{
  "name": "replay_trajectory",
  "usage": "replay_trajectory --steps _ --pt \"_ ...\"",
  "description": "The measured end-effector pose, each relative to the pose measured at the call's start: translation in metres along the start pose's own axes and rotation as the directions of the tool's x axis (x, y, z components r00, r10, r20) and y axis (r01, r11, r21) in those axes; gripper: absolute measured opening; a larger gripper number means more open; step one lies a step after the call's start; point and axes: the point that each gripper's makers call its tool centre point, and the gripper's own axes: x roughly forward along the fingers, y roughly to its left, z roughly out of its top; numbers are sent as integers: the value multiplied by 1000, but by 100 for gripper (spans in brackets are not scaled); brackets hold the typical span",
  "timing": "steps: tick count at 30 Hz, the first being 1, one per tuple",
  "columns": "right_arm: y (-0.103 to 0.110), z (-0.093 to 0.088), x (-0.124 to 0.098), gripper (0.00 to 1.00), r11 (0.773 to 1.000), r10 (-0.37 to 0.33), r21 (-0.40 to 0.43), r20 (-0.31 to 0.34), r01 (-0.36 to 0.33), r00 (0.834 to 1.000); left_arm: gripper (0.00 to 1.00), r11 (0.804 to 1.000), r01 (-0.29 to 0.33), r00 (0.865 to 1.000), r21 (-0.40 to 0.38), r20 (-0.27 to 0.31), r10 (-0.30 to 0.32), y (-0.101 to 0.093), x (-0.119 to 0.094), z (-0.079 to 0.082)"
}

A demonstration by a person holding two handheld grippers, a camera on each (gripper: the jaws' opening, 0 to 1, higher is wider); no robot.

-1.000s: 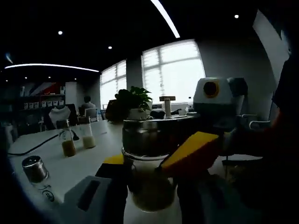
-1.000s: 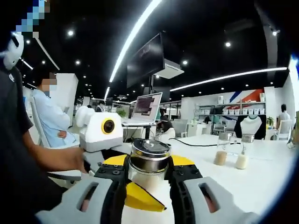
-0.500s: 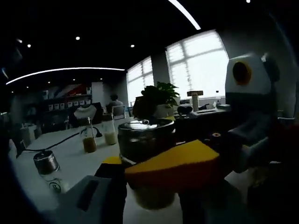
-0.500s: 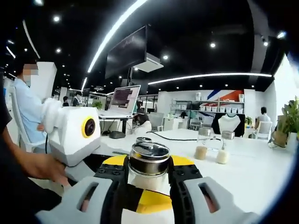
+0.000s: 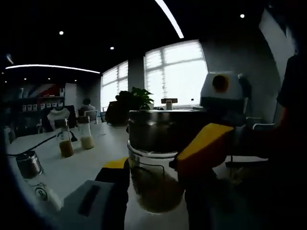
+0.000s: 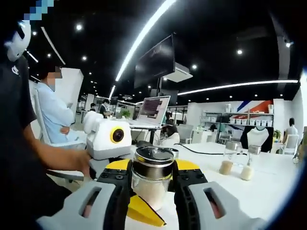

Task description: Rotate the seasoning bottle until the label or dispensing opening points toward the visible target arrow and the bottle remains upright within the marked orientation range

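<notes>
The seasoning bottle (image 6: 152,179), steel-capped clear glass holding pale granules, stands upright, clamped between the right gripper (image 6: 151,191) and left gripper (image 5: 158,184); no label is readable.

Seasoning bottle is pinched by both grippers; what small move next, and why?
Probably a small further twist, keeping it upright. The seasoning bottle sits clamped in the right gripper and left gripper above the table; I can't see any arrow or the label, so check after turning.
</notes>
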Motion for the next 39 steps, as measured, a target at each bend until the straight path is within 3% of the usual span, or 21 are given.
replay_trajectory --steps 5,8,11,15,17,18,19,21,22,25,26,28,29,31,34,37,39 --pt "1 -4 0 31 1000 17 -5 -17 -17 1000 41 1000 4 1000 27 -4 -3 -6 4 -3" --pt "-5 -4 1 31 1000 -15 7 -8 15 1000 41 998 -57 998 42 5 57 2 3 0" --pt "-16 -1 2 32 996 -71 54 13 70 997 40 986 -152 988 62 0 152 17 -1 2" --pt "-18 3 6 31 993 -108 46 19 107 994 40 952 -279 960 126 3 281 31 -6 8" --pt "-18 4 8 31 992 -118 40 20 117 993 40 922 -357 934 152 24 357 39 -7 12" --pt "-19 4 10 31 990 -132 50 20 131 991 40 919 -365 931 149 28 365 39 -7 13" --pt "-19 3 11 31 989 -136 57 18 135 991 40 903 -402 915 150 42 400 41 -8 15" --pt "-22 2 13 31 985 -155 77 14 154 988 40 887 -433 901 159 43 432 43 -9 13" --pt "-23 -1 14 31 982 -163 98 0 162 987 40 886 -436 899 158 32 437 43 -8 11" --pt "-23 -5 14 31 984 -156 87 -9 156 988 41 911 -399 917 108 27 398 42 -8 5" --pt "-22 -8 14 31 987 -134 83 -18 135 991 41 931 -355 935 83 13 356 39 -9 1" --pt "-19 -10 14 30 992 -97 78 -27 99 995 41 951 -305 952 53 8 305 34 -10 -1" --pt "-18 -9 12 30 993 -82 79 -15 83 997 40 962 -270 963 41 7 270 31 -12 -1" --pt "-15 -5 10 30 996 -57 75 12 56 998 41 971 -238 971 37 9 238 30 -15 0" --pt "-6 1 6 30 997 6 76 44 -9 999 39 993 -115 993 13 11 115 13 -18 3" --pt "0 0 2 30 996 41 74 44 -44 998 39 999 -31 999 -43 -23 30 2 -19 -1" --pt "6 -6 -1 30 997 64 32 5 -64 998 39 1000 -3 998 -22 -59 1 -3 -17 -8"
